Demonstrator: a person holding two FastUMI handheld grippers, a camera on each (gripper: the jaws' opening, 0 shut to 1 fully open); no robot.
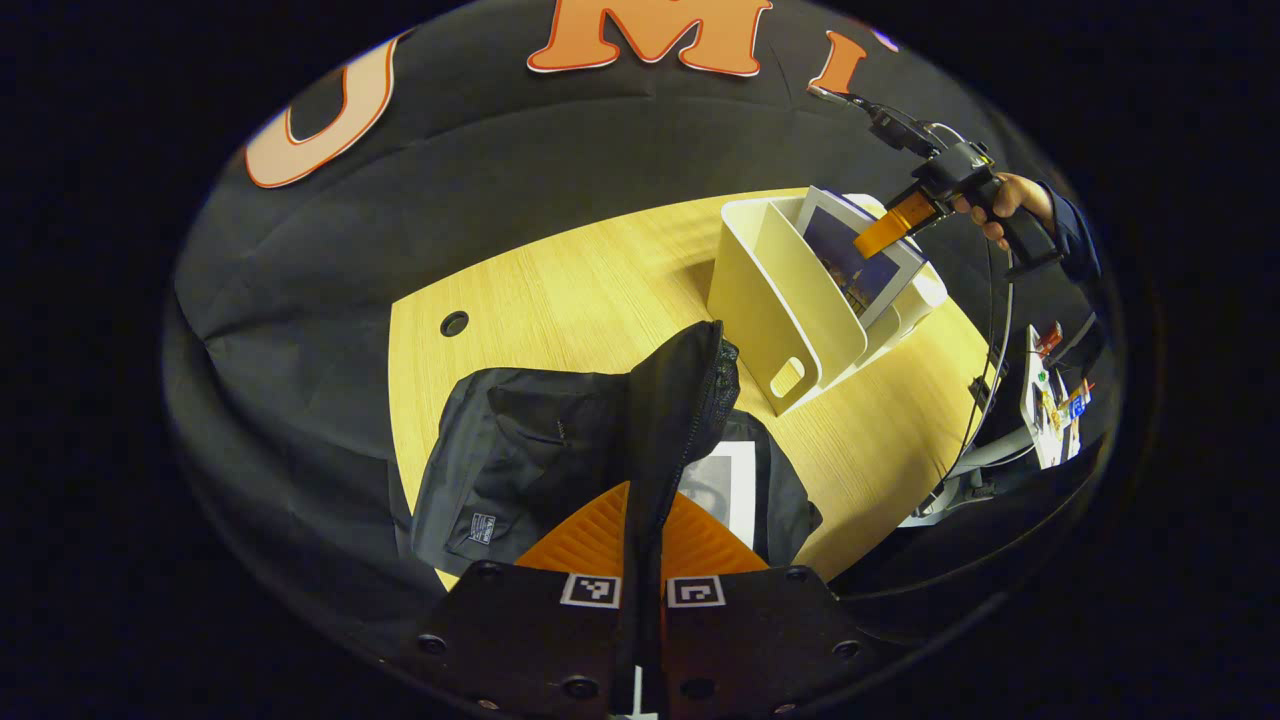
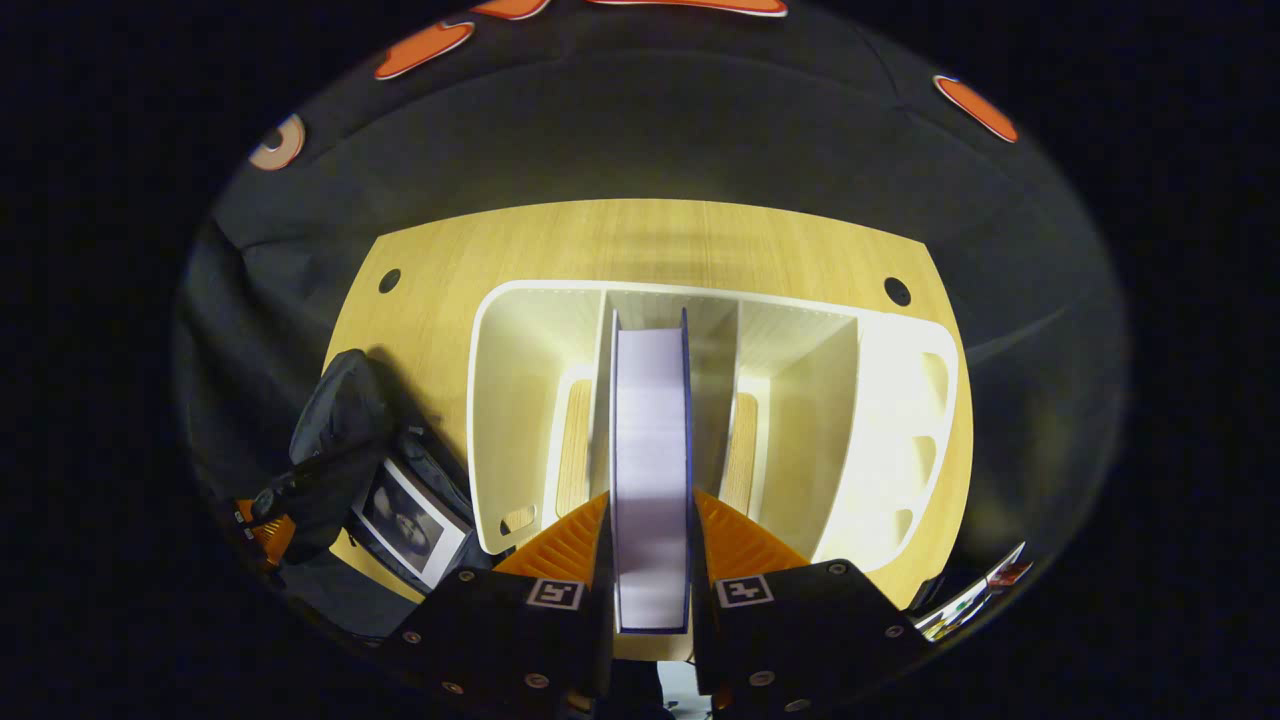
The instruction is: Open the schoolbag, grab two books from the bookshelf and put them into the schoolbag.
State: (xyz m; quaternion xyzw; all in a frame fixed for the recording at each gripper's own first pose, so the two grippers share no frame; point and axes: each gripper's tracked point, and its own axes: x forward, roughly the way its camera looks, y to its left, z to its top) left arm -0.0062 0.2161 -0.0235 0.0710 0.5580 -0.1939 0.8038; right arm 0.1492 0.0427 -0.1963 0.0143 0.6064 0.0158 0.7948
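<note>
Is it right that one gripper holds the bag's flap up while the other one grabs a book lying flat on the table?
Not quite. The book isn't lying flat on the table: it stands upright in the white bookshelf, pinched by the right gripper, as the right gripper view shows. The rest is right: the left gripper holds up the schoolbag's flap.

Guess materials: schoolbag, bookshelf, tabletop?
Schoolbag: thin black woven fabric, likely nylon; it creases and sags, slight sheen, with a zipper along the flap the left claw holds. Bookshelf: cream, smooth, probably moulded plastic; rounded corners, cut-out handle slot, thin dividers. Table: pale wood-grain surface, matte; laminate or veneer, can't tell which.
</note>
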